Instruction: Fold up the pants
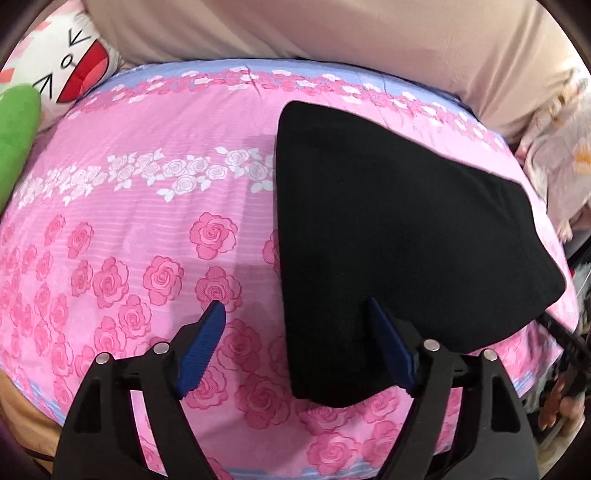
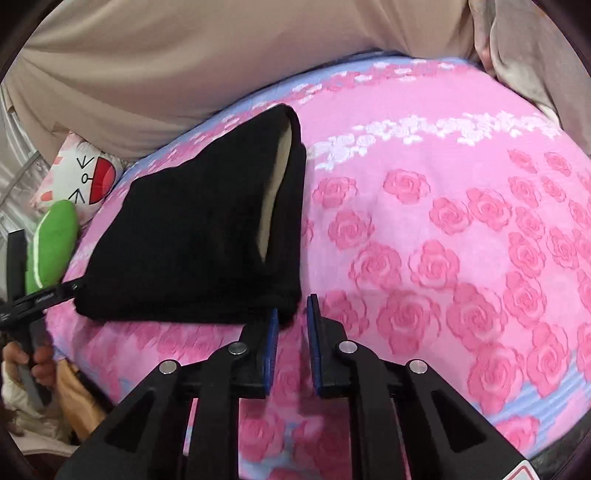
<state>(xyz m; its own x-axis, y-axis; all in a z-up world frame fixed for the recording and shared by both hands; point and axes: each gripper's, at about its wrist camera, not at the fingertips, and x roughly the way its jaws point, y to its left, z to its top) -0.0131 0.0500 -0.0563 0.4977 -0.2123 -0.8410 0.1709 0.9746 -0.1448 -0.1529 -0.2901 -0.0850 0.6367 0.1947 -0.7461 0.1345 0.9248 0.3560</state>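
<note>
The black pants (image 1: 399,236) lie folded into a thick stack on the pink rose-print bedspread (image 1: 147,221). My left gripper (image 1: 295,314) is wide open, hovering over the stack's near left corner, holding nothing. In the right wrist view the pants (image 2: 199,236) lie left of centre, with a pale inner lining showing at the right edge. My right gripper (image 2: 291,310) has its blue pads a narrow gap apart, just short of the stack's near right corner, with nothing between them. The left gripper's tip (image 2: 48,295) shows at the stack's left corner.
A beige pillow (image 1: 332,29) lies along the bed's far side. A white cartoon cushion (image 1: 70,62) and a green plush (image 1: 14,140) sit at the far left. The bedspread (image 2: 443,240) stretches right of the pants. A floral blanket (image 1: 557,173) lies at the right edge.
</note>
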